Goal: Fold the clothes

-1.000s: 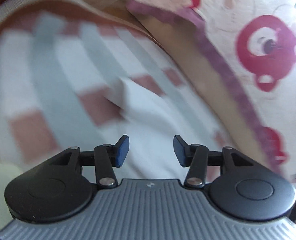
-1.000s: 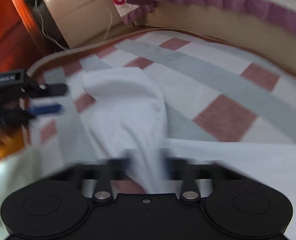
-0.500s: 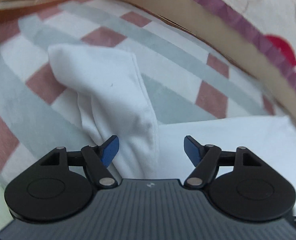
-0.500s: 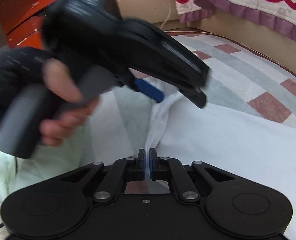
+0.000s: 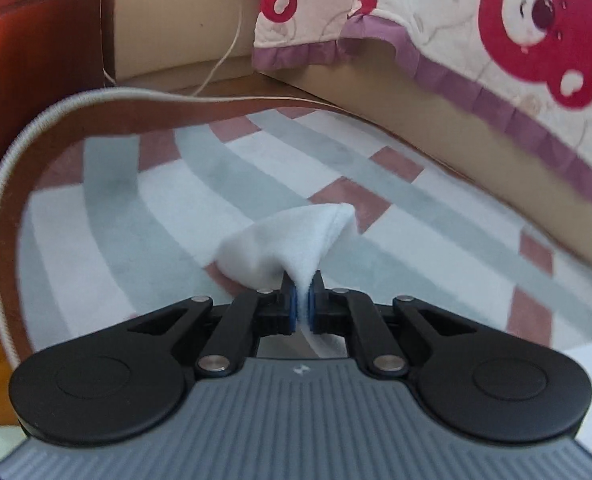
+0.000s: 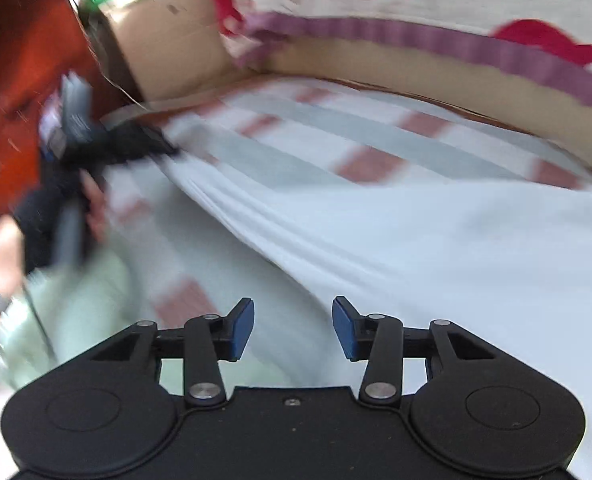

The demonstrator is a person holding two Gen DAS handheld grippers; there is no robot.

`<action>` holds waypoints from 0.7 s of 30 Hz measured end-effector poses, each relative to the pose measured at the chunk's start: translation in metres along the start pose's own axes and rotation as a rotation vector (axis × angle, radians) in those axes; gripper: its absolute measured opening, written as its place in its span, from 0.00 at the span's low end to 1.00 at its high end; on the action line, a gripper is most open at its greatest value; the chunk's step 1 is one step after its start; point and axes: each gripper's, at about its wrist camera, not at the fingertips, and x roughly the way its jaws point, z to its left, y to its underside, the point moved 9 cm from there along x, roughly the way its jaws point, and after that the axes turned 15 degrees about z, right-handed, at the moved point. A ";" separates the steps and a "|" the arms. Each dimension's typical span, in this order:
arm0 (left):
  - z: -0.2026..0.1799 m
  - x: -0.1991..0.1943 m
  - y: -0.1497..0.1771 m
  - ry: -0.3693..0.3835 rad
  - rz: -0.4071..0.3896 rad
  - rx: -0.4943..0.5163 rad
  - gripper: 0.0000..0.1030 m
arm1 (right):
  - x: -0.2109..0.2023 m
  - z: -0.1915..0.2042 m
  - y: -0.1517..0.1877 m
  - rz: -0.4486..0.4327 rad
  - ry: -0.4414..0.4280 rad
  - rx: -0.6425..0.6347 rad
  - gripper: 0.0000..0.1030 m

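Left wrist view: the left gripper (image 5: 303, 307) pinches a white garment (image 5: 292, 236), lifting its corner off the checked blanket (image 5: 256, 160) for folding. Right gripper (image 6: 293, 329), its jaws opening with nothing between them, hovers over the cloth.

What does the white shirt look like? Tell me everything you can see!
The white shirt looks soft and plain, like cotton. It lies spread on the checked blanket, pulled into long creases toward the left tongs. Those are shut on one bunched bit, which pokes up in a little peak. The right tongs are opening just above it, with nothing pinched between them. This view is blurry, so its full shape is unclear.
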 end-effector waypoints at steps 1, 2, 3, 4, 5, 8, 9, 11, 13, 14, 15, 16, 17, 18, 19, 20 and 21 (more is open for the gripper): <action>0.000 0.001 -0.002 0.004 -0.014 -0.001 0.05 | -0.004 0.000 0.006 0.005 0.054 -0.006 0.47; -0.003 -0.001 -0.005 0.012 -0.034 0.003 0.05 | -0.007 0.000 0.011 0.001 0.070 -0.012 0.48; -0.007 -0.005 -0.011 0.038 -0.067 0.006 0.05 | -0.011 0.000 0.015 -0.002 0.082 -0.018 0.50; -0.013 -0.014 -0.018 0.088 -0.123 0.013 0.05 | -0.013 0.002 0.020 0.002 0.069 -0.018 0.54; -0.020 -0.026 -0.027 0.147 -0.193 0.024 0.05 | -0.011 0.003 0.022 0.011 0.054 -0.017 0.56; -0.036 -0.065 -0.047 0.266 -0.388 0.084 0.05 | 0.002 0.003 0.028 0.061 0.072 -0.008 0.56; -0.035 -0.069 -0.050 0.260 -0.403 0.082 0.05 | 0.007 0.003 0.030 0.081 0.086 -0.002 0.56; -0.025 -0.056 -0.048 0.244 -0.359 0.035 0.06 | 0.015 0.003 0.037 0.113 0.103 0.023 0.56; -0.004 -0.023 -0.037 0.207 -0.236 -0.049 0.06 | 0.018 0.005 0.043 0.112 0.109 0.038 0.56; 0.007 -0.007 -0.031 0.188 -0.169 -0.095 0.06 | 0.020 0.006 0.046 0.112 0.112 0.044 0.54; 0.018 0.010 -0.023 0.170 -0.102 -0.141 0.06 | 0.023 0.007 0.048 0.107 0.110 0.047 0.47; 0.029 0.026 -0.016 0.151 -0.034 -0.186 0.06 | 0.025 0.009 0.049 0.104 0.087 0.055 0.24; 0.038 0.036 -0.011 0.135 0.016 -0.220 0.06 | 0.028 0.009 0.049 0.101 0.065 0.066 0.18; 0.043 0.036 -0.010 0.127 0.030 -0.230 0.06 | 0.028 0.007 0.050 0.097 0.054 0.096 0.16; 0.045 0.032 -0.012 0.128 0.021 -0.227 0.06 | 0.029 0.004 0.049 0.093 0.041 0.127 0.13; 0.043 0.027 -0.016 0.127 0.008 -0.217 0.06 | 0.027 0.004 0.047 0.084 0.017 0.167 0.12; 0.041 0.023 -0.019 0.111 0.005 -0.206 0.06 | 0.025 0.005 0.043 0.072 -0.033 0.210 0.12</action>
